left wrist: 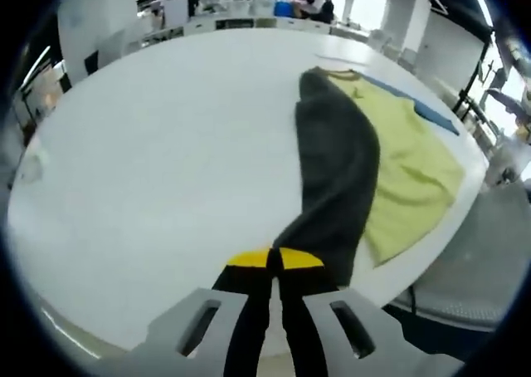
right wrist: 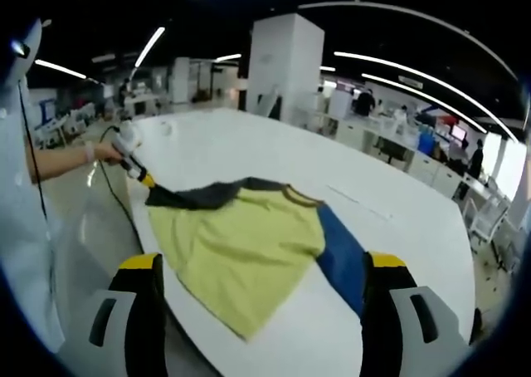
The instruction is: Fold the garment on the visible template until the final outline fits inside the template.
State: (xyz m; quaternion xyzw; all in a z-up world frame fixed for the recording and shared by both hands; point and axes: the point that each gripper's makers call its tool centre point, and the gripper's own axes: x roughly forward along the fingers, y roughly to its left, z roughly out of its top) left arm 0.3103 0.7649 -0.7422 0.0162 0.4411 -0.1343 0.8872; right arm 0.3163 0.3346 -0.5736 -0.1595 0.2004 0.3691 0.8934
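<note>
At centre frame, the left gripper (left wrist: 275,259) is pinching the dark sleeve of the garment (right wrist: 249,244) lying on the white table (left wrist: 166,161); the right gripper (right wrist: 261,273) is hanging wide open. Carrying the sleeve across evenly should avoid bunching.

matt cloth garment (right wrist: 241,252), smooth white table (left wrist: 166,161)

A large white table (left wrist: 166,169) spreads across most of the left gripper view. On it, right of centre, lies a yellow-green garment (left wrist: 411,173) with a dark grey part (left wrist: 336,169) folded over, and a blue sleeve (right wrist: 340,257) at its far edge.
</note>
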